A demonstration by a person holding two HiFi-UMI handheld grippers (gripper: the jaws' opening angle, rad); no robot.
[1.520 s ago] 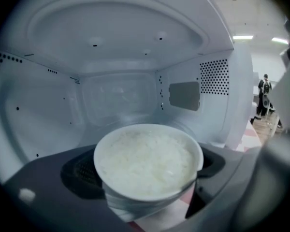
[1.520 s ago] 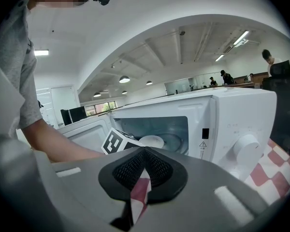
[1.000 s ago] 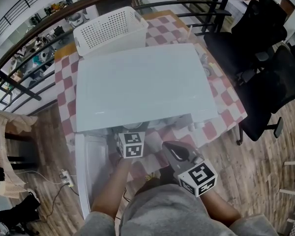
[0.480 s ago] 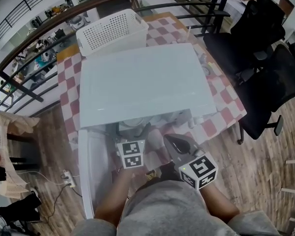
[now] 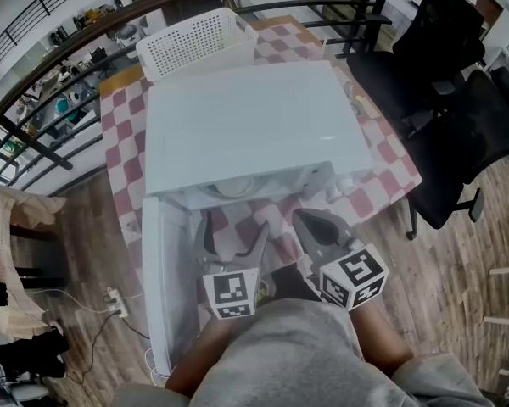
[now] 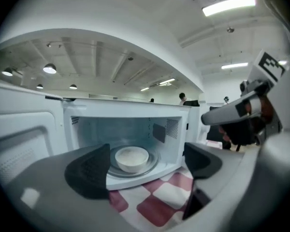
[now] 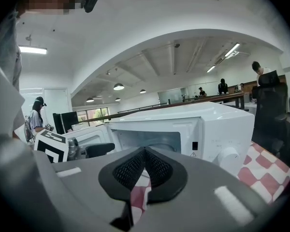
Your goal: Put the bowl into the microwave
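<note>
The left gripper [image 6: 147, 167] is hanging released, its jaws having just been closing slightly with nothing between them. The bowl [image 6: 131, 158] is sitting inside the open microwave [image 6: 172, 129] at twelve o'clock, nearer this hand than the empty, clenched right gripper [image 7: 145, 154].

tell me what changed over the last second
The left gripper drew back out of the microwave toward the person; its jaws, apart with nothing between them, have just been closing slightly. The bowl sits on the turntable inside. The right gripper stayed shut in front of the microwave, and the door stayed open.
</note>
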